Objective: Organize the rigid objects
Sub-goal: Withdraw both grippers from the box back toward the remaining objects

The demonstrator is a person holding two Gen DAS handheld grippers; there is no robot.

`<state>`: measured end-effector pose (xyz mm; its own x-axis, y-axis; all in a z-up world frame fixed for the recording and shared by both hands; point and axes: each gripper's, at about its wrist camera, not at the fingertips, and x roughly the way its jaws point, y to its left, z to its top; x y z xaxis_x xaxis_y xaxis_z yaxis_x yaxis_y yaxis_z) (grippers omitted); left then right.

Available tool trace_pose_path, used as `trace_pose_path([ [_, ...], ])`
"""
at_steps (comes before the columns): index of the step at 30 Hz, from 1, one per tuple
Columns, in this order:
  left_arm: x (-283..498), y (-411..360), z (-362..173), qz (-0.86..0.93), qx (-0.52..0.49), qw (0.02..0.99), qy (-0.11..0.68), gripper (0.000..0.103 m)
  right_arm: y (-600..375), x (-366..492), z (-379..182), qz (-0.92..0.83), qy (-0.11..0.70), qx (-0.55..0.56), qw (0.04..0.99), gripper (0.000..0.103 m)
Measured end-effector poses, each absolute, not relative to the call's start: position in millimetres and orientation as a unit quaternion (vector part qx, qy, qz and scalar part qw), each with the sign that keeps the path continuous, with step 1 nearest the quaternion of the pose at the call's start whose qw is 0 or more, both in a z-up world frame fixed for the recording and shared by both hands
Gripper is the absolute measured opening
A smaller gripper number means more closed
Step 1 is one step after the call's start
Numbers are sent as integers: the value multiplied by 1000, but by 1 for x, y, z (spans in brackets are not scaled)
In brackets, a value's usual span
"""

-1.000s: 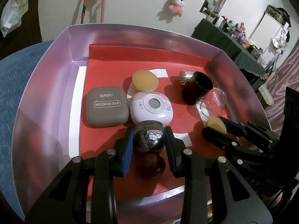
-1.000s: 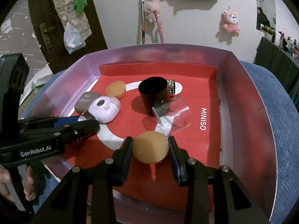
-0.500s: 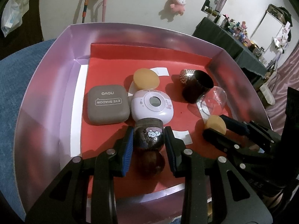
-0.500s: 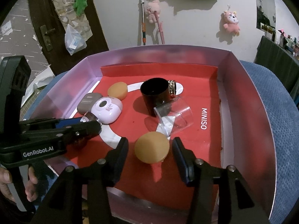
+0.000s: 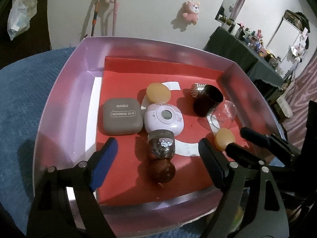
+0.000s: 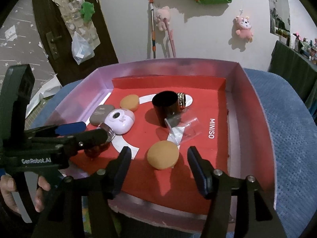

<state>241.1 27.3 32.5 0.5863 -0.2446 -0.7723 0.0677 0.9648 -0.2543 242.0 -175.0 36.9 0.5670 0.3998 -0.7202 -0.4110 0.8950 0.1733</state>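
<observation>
As both grippers' jaws are opening, the left gripper (image 5: 156, 152) stands wide around the jar (image 5: 161, 145), pads clear of it, and the right gripper (image 6: 159, 163) brackets a puff (image 6: 162, 155) untouched. The jar looks hard, smooth and liable to roll; I would take it across its body. The puff seems light and soft. The box (image 5: 65, 103) holds both, plus a compact (image 5: 120, 116) behind the jar, a black cup (image 5: 208, 104) and a clear cup (image 5: 223, 115).
</observation>
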Motion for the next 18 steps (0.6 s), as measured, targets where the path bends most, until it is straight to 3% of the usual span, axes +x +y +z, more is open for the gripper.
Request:
trace_pose_path([
  [11,225,17,46,-79,-61,897,431,86,-183,225,52,241,384,4,891,70],
  [13,221,17,48,-85,-66,897,429,92,-184,220,56,248,379,7,892,74],
  [17,211,14,54,-89,-58,901,421,94,-184,210,61,252,370,5,894,81],
  [18,210,14,54,-87,-55,901,420,94,-185,208,62,251,367,5,896,88],
])
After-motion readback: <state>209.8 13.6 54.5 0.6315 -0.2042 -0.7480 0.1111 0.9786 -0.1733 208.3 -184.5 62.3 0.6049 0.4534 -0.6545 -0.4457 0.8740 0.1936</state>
